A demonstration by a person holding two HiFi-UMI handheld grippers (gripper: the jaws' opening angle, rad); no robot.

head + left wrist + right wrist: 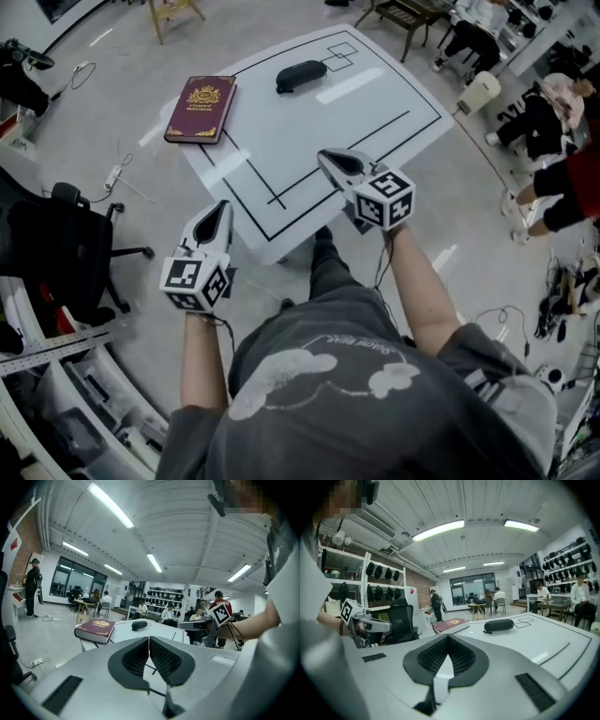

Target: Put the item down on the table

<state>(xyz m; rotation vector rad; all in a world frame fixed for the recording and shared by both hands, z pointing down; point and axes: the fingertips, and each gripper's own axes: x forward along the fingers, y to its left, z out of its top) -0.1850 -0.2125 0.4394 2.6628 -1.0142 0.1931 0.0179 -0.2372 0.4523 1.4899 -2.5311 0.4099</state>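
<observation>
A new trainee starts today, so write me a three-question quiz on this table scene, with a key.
1. True or false: the red book lies on top of the black pouch.
2. What is between the jaws of the right hand-held gripper? A: nothing. B: the book. C: the pouch.
3. How many loose items lie on the white table?

Key: 1 false, they lie apart. 2 A, its jaws are shut and empty. 3 two, the book and the pouch.
</observation>
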